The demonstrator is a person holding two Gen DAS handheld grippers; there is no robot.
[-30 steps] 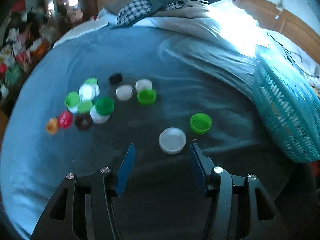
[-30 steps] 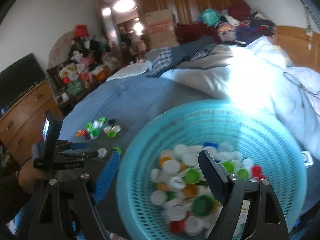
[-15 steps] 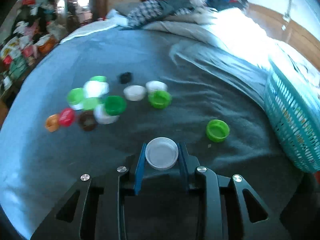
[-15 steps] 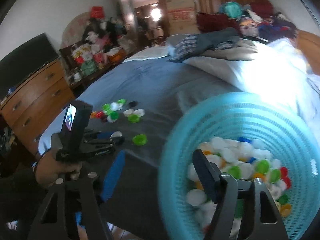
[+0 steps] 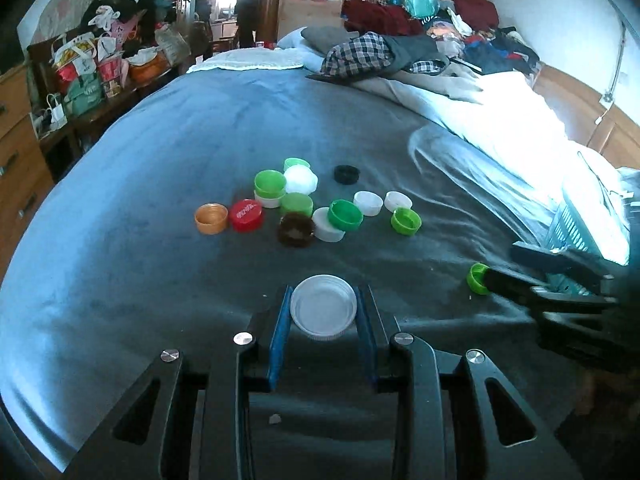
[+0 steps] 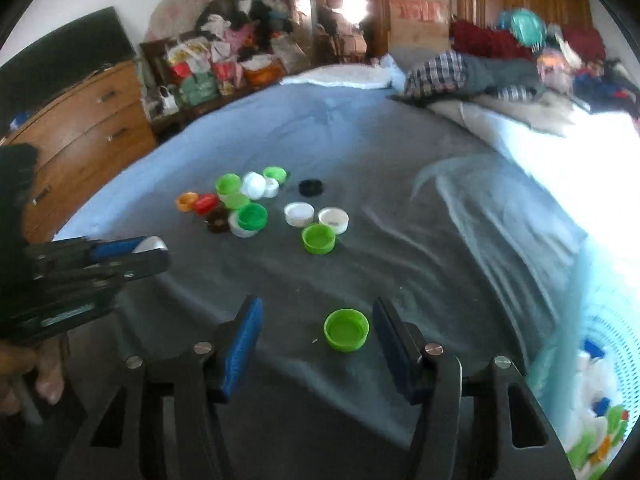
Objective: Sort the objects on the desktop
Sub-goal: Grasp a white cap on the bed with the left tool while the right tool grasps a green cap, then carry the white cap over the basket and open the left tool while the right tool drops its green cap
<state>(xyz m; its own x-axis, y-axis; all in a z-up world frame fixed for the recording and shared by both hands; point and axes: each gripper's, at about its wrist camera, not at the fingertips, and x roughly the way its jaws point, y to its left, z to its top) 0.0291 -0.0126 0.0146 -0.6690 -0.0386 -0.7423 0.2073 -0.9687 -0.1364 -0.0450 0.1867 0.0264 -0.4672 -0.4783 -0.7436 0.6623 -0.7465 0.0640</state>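
I'm looking across a grey-blue bedspread (image 6: 360, 128); a wooden dresser (image 6: 88, 120) stands against the white wall on the left, clothes (image 5: 420, 44) are heaped by the headboard, and sunlight glares white on the right.

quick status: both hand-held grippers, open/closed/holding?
Left hand-held gripper: closed on the white lid.
Right hand-held gripper: open, jaws just been closing around the green cap, pads not touching it yet.

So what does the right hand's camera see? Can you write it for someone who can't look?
The right gripper reaches down around a lone green cap on the grey bed cover, its closing pads not yet touching it. More caps are scattered beyond, and the left gripper enters from the left.
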